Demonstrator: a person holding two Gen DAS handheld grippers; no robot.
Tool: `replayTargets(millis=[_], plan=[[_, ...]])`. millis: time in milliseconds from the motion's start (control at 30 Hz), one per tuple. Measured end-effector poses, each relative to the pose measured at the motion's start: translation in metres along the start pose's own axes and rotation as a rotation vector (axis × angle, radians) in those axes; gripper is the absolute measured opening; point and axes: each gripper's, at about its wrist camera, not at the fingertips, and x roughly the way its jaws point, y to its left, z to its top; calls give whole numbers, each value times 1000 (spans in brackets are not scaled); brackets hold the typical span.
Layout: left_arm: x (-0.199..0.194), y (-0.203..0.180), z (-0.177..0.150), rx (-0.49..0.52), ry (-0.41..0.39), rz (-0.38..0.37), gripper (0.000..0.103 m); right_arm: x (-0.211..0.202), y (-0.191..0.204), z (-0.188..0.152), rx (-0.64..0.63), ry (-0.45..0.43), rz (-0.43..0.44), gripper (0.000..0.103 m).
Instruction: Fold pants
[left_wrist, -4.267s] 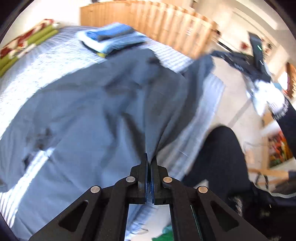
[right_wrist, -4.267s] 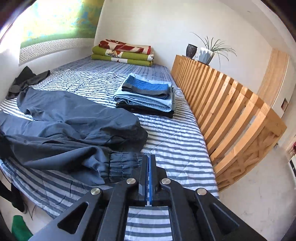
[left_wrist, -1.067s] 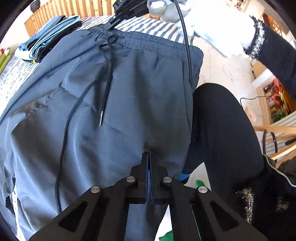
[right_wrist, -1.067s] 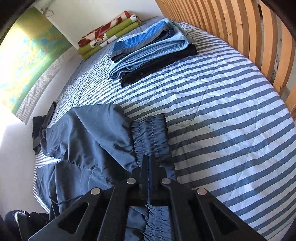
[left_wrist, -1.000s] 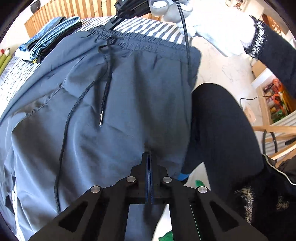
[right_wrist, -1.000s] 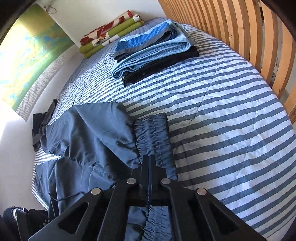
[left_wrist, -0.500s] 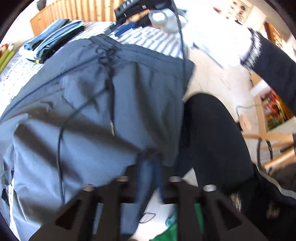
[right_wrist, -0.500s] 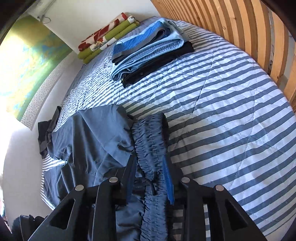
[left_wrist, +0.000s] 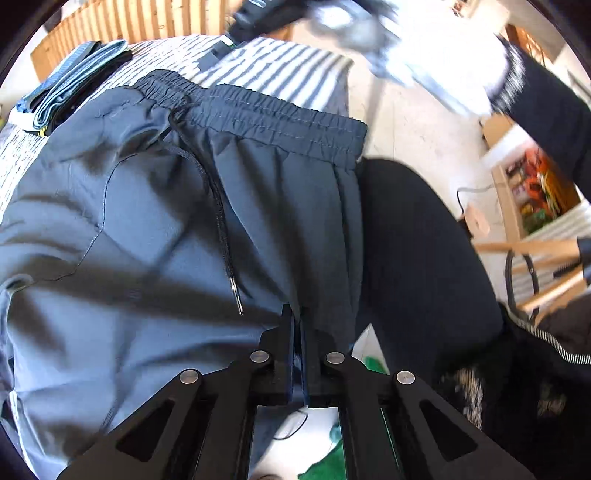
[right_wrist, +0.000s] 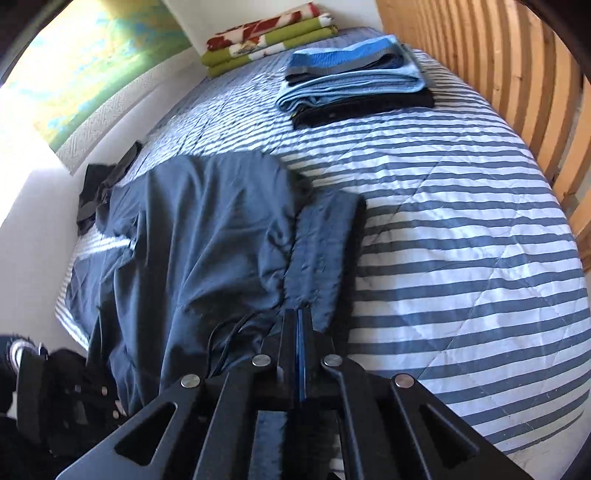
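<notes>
The left tongs (left_wrist: 298, 317) are clenched on the grey pants (left_wrist: 155, 221), biting the fabric at the side seam below the waistband (left_wrist: 258, 114), and the right tongs (right_wrist: 298, 321) are clenched on the same waistband where it bunches at the near edge of the bed (right_wrist: 461, 229). The pants lie spread over the striped bedcover, legs running away to the left of the right tongs, with a black drawstring (left_wrist: 218, 206) trailing down the front and its metal tip just ahead of the left tongs. Beyond the right tongs sits a stack of folded clothes (right_wrist: 354, 77), and farther off by the wall a pile of folded blankets (right_wrist: 269, 40); a dark garment (right_wrist: 103, 188) lies crumpled at the far left edge of the bed. A wooden slatted rail (right_wrist: 498, 74) closes the bed's right side, leaving a broad stretch of bare cover between it and the pants. Right of the left tongs a person's dark-clad leg (left_wrist: 424, 266) presses against the bed's edge. At the top of the left view the other hand (left_wrist: 436, 48) is blurred and overexposed. The lower legs of the pants are cut off from view.
</notes>
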Motion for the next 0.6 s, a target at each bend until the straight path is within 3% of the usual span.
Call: replayTargets(millis=[33, 167, 333, 467, 500, 600], plan=[[0, 0, -1, 5, 7, 7, 2, 3, -10, 6, 62, -10, 33, 18], [1, 7, 2, -21, 17, 1, 2, 36, -37, 30, 245, 6, 159, 19], [0, 5, 4, -7, 16, -2, 2, 72, -43, 48, 350, 14, 286, 20], [-2, 4, 6, 4, 16, -8, 2, 102, -66, 54, 522, -23, 306, 19], [-2, 4, 6, 5, 17, -8, 2, 103, -68, 57, 540, -45, 295, 12], [-5, 15, 8, 3, 7, -13, 2, 82, -50, 74, 428, -134, 186, 5]])
